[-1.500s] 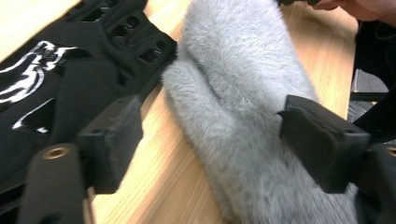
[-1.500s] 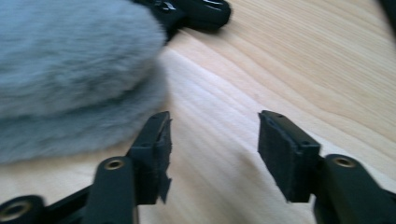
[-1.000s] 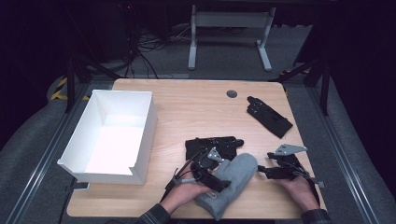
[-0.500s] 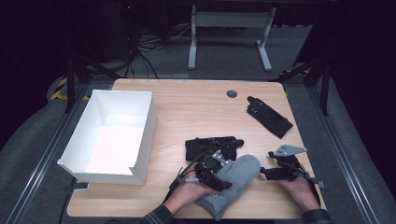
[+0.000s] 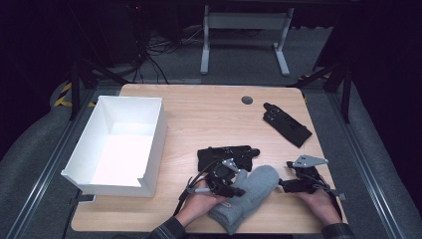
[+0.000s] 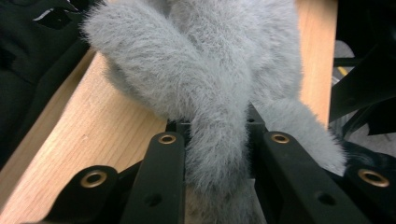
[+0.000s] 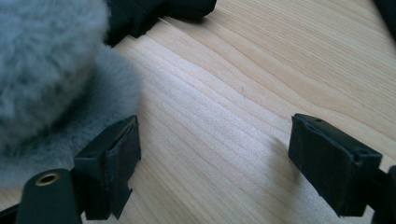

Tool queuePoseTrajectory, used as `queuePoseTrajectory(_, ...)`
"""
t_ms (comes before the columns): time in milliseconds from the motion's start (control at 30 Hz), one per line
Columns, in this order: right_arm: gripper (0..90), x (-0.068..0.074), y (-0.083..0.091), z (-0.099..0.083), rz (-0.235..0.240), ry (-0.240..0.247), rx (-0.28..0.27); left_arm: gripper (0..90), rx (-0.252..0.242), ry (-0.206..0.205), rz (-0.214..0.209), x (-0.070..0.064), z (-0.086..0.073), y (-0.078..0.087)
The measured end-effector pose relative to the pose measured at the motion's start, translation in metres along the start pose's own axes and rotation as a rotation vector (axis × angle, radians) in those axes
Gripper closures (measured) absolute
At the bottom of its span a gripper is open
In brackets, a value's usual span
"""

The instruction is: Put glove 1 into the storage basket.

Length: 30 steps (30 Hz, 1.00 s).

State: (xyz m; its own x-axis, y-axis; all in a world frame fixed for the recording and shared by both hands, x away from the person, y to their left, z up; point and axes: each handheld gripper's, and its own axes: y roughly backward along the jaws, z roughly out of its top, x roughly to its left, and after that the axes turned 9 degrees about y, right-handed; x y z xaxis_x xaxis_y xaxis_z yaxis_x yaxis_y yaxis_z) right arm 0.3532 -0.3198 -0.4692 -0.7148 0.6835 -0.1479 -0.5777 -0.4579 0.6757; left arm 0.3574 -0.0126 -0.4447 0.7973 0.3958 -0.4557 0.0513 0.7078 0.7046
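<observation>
Your left gripper (image 6: 215,154) now clenches the grey mitten (image 5: 247,196) at the table's (image 5: 209,114) near edge; your right gripper (image 7: 212,163) has spread open beside it, ready to grab.

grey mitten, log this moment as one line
left gripper: shut on grey mitten | right gripper: open beside it | white bin: apart

White bin (image 5: 149,144) at table's (image 5: 199,114) left, black glove (image 5: 287,124) far right, black glove (image 5: 226,155) mid-table
</observation>
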Motion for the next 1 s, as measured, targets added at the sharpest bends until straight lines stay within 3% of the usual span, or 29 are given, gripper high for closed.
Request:
queuePoseTrajectory(333,16.4,0.000,0.000,0.000,-0.001,-0.002,0.001,80.1,-0.047,0.000,-0.055,-0.006,0.003,0.026)
queuePoseTrajectory(1000,16.2,0.000,-0.001,0.000,-0.003,-0.003,0.000,81.6,-0.196,0.002,-0.001,-0.002,0.011,0.092)
